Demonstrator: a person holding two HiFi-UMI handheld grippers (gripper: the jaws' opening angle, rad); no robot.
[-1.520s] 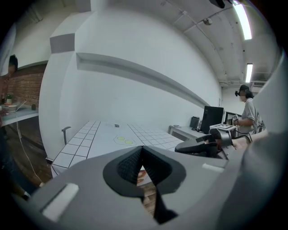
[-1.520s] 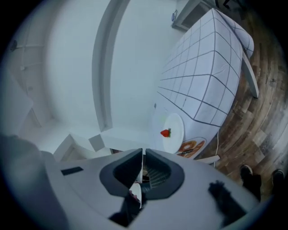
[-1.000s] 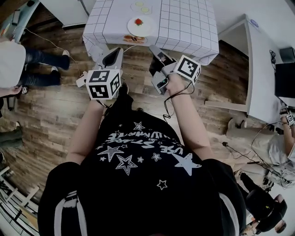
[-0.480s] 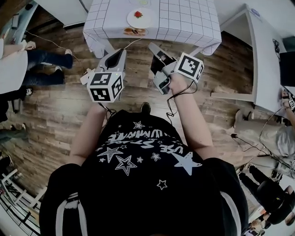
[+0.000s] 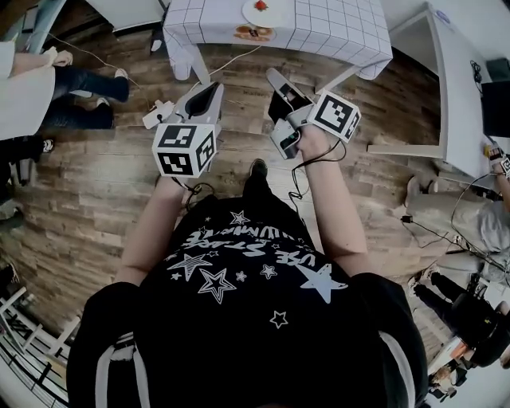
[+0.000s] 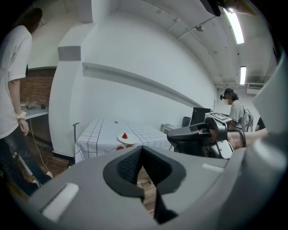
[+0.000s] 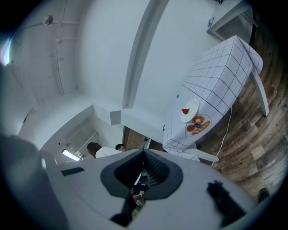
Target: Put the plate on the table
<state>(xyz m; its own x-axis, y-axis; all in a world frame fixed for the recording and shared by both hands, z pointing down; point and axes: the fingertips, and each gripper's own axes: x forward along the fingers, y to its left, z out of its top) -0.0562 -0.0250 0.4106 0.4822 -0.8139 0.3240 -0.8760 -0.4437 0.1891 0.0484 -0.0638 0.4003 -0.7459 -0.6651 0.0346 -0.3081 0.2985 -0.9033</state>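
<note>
Table (image 5: pixel 335 28) holds plate (image 5: pixel 253 14), well beyond closed left hand-held gripper (image 5: pixel 213 86); right hand-held gripper (image 5: pixel 275 76) closed.

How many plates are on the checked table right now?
1. A white plate with something red on it sits near the front edge of the checked table. The head view crops the table, so more may be hidden.

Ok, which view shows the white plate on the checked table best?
The right gripper view: the plate shows whole, seen from above, a red piece on it. The left gripper view shows the plate small and nearly edge-on. The head view cuts the plate at the top edge.
</note>
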